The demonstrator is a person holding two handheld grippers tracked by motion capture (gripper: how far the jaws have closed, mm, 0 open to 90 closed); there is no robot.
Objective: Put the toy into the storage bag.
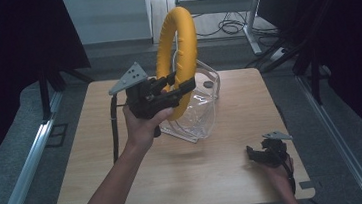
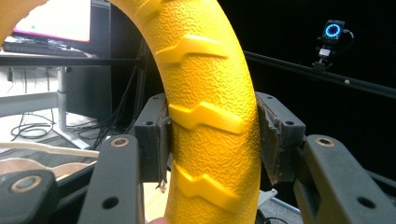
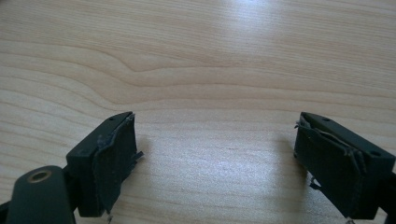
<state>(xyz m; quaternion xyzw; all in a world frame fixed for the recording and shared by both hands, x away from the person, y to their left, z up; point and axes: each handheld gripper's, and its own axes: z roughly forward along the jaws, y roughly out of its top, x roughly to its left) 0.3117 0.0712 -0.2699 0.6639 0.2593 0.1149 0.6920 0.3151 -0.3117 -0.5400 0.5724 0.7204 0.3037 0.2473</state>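
Between rubber-padded left claw (image 2: 212, 140) jaws: pebbled, chevron-ribbed yellow ring (image 2: 205, 116).

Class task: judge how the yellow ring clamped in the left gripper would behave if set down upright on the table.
The yellow ring would probably roll or topple, being round and narrow. Its pebbled, ribbed skin likely resists slipping in the left gripper. It keeps its shape, so seems fairly stiff.

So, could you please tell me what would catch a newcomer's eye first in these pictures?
First, the big yellow ring, held upright above the far middle of the wooden table, with the left gripper shut on its textured rim. Right behind it, a clear plastic bag stands on the table. At the near right edge, the right gripper rests open over bare wood.
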